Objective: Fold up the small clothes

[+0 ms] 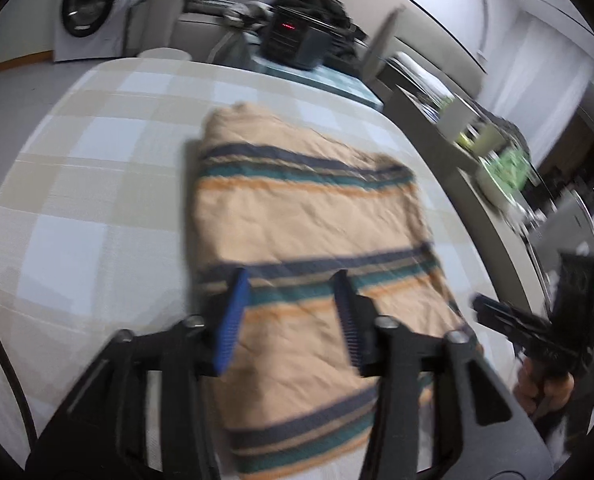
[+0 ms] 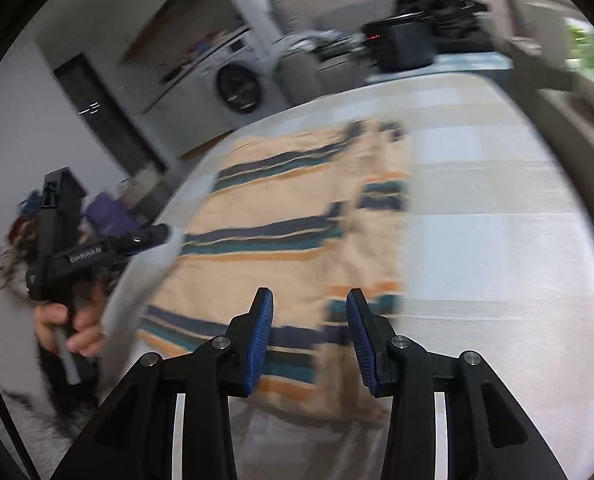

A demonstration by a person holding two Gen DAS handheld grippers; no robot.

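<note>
- A counter (image 1: 77, 168) covered by a pale beige-and-white checked cloth is seen in both wrist views; one garment is spread on it.
- The garment, a tan folded cloth with navy, teal and orange stripes (image 1: 309, 216), is laid flat near the middle of the counter. Three stripe bands are counted across it in the left wrist view.
- A white front-loading washing machine (image 1: 89, 12) is seen beyond the far edge of the counter, and a dark boxy appliance with a small red display (image 1: 297, 40) stands on a light-blue surface past the counter's far end.
- The left hand-held gripper (image 1: 293, 286) is held over the near part of the striped cloth; its blue-ribbed fingers (image 1: 233, 320) are spread apart with nothing pinched between them.
- The right hand-held gripper (image 2: 311, 312) is held over the near edge of the cloth, fingers likewise spread and nothing gripped.
- In each wrist view the other gripper is seen off to the side of the counter, away from the cloth.
- Both views are blurred, so fine detail cannot be told.
</note>
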